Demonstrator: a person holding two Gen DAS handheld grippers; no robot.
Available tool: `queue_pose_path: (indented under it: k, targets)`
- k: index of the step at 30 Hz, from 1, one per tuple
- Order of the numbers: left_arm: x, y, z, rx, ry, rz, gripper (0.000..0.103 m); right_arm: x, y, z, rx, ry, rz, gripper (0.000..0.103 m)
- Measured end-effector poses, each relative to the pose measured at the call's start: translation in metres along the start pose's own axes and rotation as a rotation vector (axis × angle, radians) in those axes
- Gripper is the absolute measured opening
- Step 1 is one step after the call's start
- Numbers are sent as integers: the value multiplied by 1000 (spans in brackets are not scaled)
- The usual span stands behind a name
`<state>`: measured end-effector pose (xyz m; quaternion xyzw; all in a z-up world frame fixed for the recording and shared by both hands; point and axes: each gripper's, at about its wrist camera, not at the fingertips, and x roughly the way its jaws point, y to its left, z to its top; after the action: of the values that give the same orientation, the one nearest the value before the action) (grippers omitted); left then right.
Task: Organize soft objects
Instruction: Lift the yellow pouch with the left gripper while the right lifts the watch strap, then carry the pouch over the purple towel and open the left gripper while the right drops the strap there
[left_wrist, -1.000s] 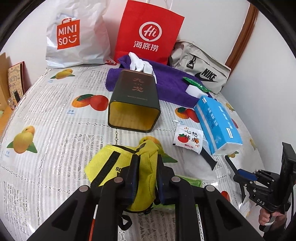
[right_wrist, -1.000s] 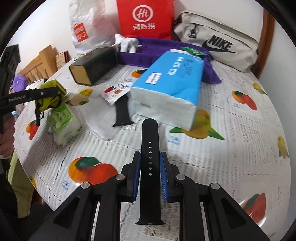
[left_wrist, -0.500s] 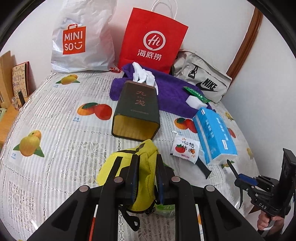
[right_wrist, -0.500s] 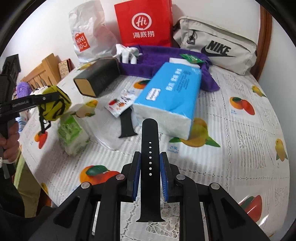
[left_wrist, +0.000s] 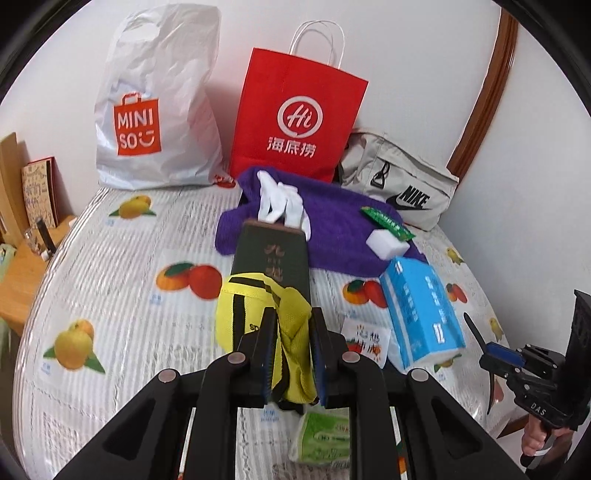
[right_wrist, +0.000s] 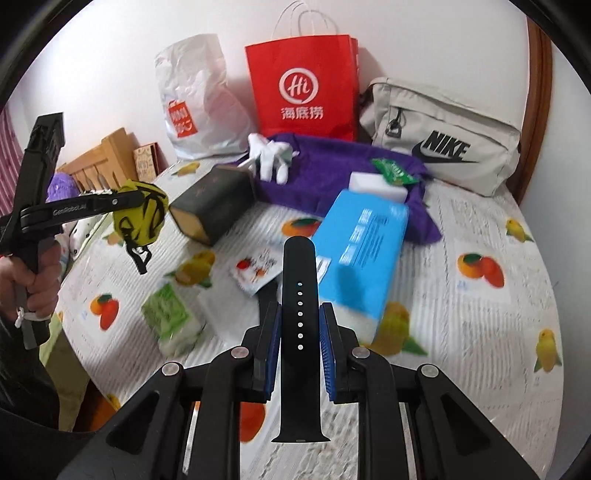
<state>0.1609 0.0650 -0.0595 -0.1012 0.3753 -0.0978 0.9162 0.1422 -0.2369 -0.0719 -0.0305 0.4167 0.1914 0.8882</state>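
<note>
Your left claw (left_wrist: 291, 354) is clamped on the yellow pouch (left_wrist: 258, 314); its 2 pads pinch the bunched fabric tight, and the pouch hangs in the air above the near part of the table (left_wrist: 110, 258), with a black cord dangling under it. From the right wrist view you see the same pouch (right_wrist: 142, 218) balled at the tip of that claw, clear of the fruit-print cloth, at the left of the scene.

Your right claw (right_wrist: 299, 332) is closed on the black watch strap (right_wrist: 298, 314). The strap stands lengthwise between the 2 blue pads, its holed end pointing away from you and its wide end sticking out toward you; it touches nothing else.

On the table below, a green tissue pack (right_wrist: 170, 314) lies near the left edge, a small printed sachet (right_wrist: 256, 269) sits beside it, and a blue tissue pack (right_wrist: 364, 254) lies to the right. Farther off, a dark box (right_wrist: 210, 199) lies on its side, just in front of a purple towel (right_wrist: 332, 170) that carries white gloves (right_wrist: 269, 157).
</note>
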Motion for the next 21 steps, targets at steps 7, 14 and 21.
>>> queue_pose_path:
  k: [7,14,21]
  targets:
    - [-4,1,17,-1,-21,-12,15,6,-4,23,-16,-23,1,20]
    - [-12,1,35,0,-58,-9,15,12,-9,38,-16,-37,-4,20]
    - [-3,1,56,13,-76,6,15,27,-23,58,1,-38,-29,20]
